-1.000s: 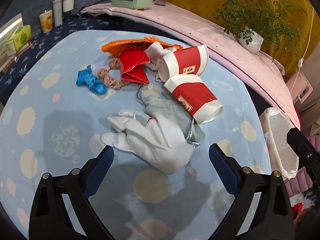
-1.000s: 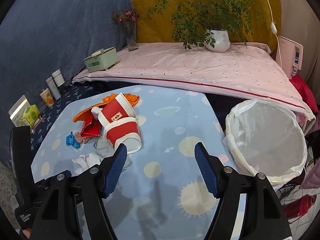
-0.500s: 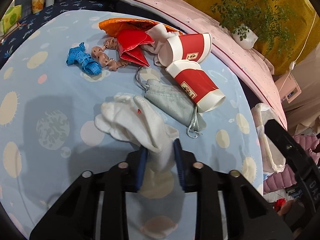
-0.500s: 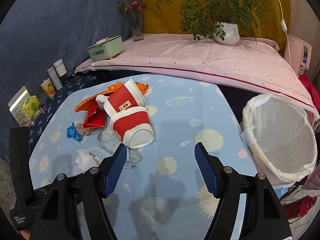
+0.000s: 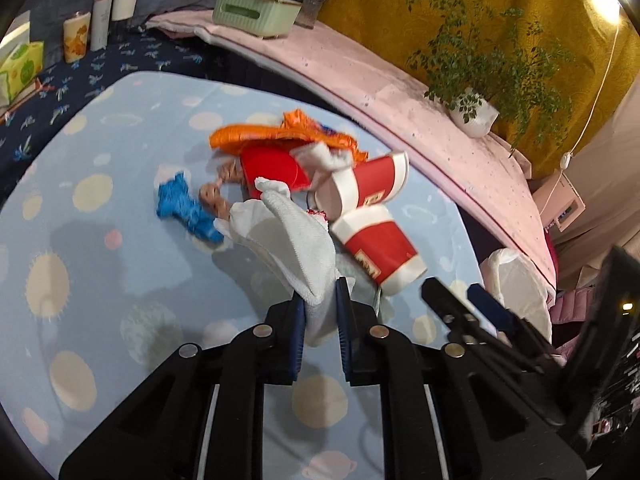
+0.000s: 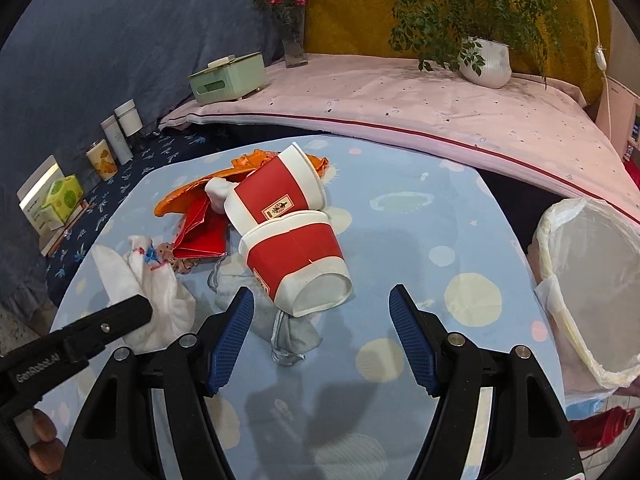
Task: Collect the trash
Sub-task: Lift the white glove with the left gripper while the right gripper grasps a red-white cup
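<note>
My left gripper (image 5: 320, 300) is shut on a white cloth (image 5: 288, 244) and holds it lifted off the table; the cloth also shows in the right wrist view (image 6: 148, 280). My right gripper (image 6: 322, 312) is open and empty, just in front of the nearer red-and-white paper cup (image 6: 296, 260). A second cup (image 6: 276, 196) lies behind it. A grey face mask (image 6: 280, 320) lies under the nearer cup. An orange wrapper (image 5: 280, 134), red paper (image 5: 272, 168) and a blue scrap (image 5: 184, 208) lie further back. A white-lined trash bin (image 6: 592, 280) stands right of the table.
The table (image 6: 420, 240) has a light blue cloth with dots. Behind it is a pink-covered ledge (image 6: 440, 96) with a green box (image 6: 228, 78), a flower vase (image 6: 292, 28) and a potted plant (image 6: 484, 60). Several containers (image 6: 116, 136) stand at the left.
My left gripper closed on the white cloth and lifted it off the table. My right gripper moved forward, closer to the nearer paper cup, still open.
</note>
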### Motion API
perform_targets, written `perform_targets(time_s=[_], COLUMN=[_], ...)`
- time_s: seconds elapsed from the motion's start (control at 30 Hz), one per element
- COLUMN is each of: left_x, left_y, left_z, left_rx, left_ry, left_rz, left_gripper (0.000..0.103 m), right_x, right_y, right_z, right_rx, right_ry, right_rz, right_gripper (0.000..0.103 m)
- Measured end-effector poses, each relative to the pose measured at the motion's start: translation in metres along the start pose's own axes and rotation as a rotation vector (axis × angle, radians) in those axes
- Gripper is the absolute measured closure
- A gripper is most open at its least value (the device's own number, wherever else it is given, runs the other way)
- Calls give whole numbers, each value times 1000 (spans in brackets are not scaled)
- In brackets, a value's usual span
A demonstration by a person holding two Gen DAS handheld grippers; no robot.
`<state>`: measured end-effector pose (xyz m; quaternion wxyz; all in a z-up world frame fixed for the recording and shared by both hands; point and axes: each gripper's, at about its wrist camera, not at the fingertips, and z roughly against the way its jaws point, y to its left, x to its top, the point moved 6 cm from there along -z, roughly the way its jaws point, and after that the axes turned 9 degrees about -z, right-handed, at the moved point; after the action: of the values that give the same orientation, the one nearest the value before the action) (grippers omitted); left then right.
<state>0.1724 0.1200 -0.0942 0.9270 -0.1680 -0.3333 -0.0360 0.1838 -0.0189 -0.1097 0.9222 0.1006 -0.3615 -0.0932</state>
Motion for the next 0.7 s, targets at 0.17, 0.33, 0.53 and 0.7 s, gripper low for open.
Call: perform_targets(time_s=[0.17,0.33,0.53,0.7], left_x=[18,28,32,31], left_y=[-7,-13,-18,-21], left_z=[1,-4,-16,-22], left_rx=[2,-6,-5,0], left_ry=[-24,-28,-14,0], left_rz=[-40,-66,-86,-88], left_gripper=[89,89,89,89], right_x=[2,-1,-1,1], right_y=[1,3,5,6], right_z=[-25,-47,-59,-58], right_rx=[19,40,54,64], right_ry=[36,76,88,79], right_rz=[-15,-15,-22,0], right_gripper=[26,26,26,37])
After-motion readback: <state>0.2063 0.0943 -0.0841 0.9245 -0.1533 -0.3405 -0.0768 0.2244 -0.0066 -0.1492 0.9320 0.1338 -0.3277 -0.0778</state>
